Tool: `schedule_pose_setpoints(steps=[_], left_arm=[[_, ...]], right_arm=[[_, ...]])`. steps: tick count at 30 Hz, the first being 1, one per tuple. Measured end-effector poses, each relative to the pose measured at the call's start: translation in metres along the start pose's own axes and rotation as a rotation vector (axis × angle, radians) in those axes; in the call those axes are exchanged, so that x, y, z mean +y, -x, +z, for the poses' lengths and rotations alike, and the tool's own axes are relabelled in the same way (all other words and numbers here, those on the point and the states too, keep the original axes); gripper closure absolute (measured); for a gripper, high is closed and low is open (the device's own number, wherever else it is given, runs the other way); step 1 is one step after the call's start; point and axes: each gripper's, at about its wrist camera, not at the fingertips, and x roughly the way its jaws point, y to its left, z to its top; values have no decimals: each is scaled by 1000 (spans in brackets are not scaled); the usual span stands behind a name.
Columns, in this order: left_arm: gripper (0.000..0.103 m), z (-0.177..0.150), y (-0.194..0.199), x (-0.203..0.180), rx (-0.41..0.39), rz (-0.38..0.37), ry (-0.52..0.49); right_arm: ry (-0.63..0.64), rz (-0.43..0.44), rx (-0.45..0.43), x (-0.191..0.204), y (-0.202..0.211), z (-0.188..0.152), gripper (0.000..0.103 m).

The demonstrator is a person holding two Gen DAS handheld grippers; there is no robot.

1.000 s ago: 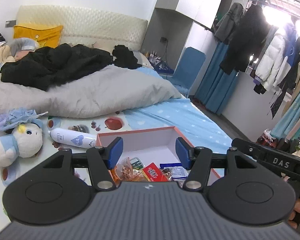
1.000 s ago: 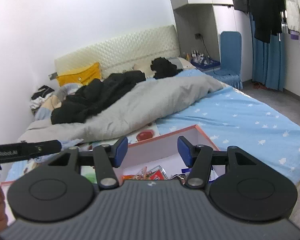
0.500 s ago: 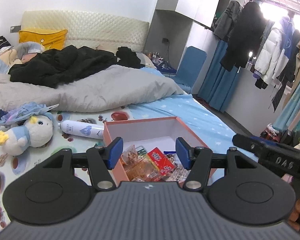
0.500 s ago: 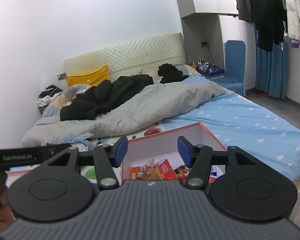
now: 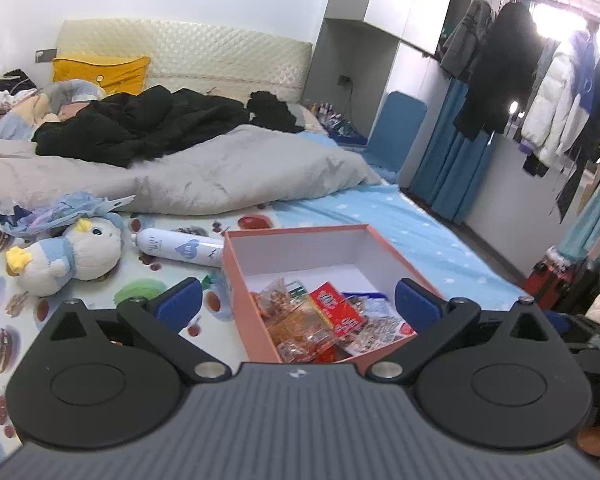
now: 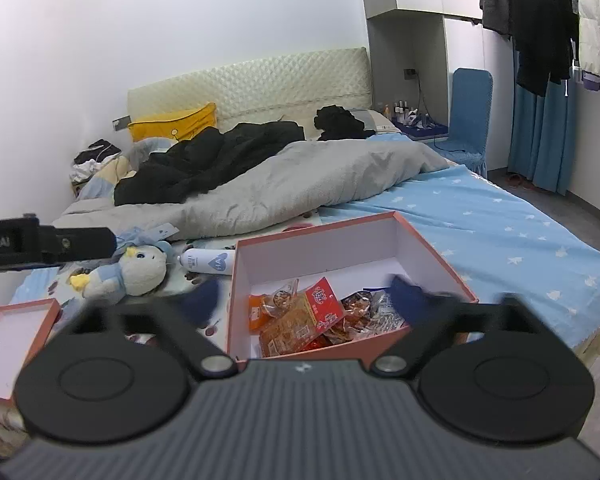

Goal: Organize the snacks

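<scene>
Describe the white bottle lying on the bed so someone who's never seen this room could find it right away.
Start at the bed, where the grey duvet ends over a fruit-print sheet. There a pink snack box sits open; the white bottle lies on its side between that box and a plush bird. It alone is a smooth cylinder, with a blue heart printed on it.

A plush bird with a yellow beak lies on the bed's fruit-print sheet, and a white spray can with a blue heart rests on its side just beside it. Behind them a grey duvet is rumpled across the bed, with black clothes heaped on top. A yellow pillow leans against the quilted cream headboard. Coats hang from a rail on the right, near a blue chair.
</scene>
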Motion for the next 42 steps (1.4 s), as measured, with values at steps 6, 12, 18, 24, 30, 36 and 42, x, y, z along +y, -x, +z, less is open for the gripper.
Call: schedule_pose_setpoints(steps=[6, 12, 18, 24, 30, 36, 42], left_arm=[[0, -3, -6, -3, 30, 25, -27], [0, -5, -10, -2, 50, 36, -32], [0, -6, -15, -4, 70, 47, -39], [0, -8, -19, -2, 88, 62, -33], [0, -10, -21, -4, 98, 60, -39], [0, -11, -21, -3, 97, 64, -30], [0, -12, -18, -2, 89, 71, -36]], right_arm=[[-7, -11, 15, -1, -2, -2, 0], [-19, -20, 19, -5, -1, -3, 0], [-40, -21, 42, -9, -6, -5, 0], [-44, -32, 56, -11, -10, -9, 0], [-45, -32, 68, -9, -11, -10, 0], [-38, -23, 70, -6, -10, -10, 0], [-38, -17, 68, -7, -9, -10, 0]])
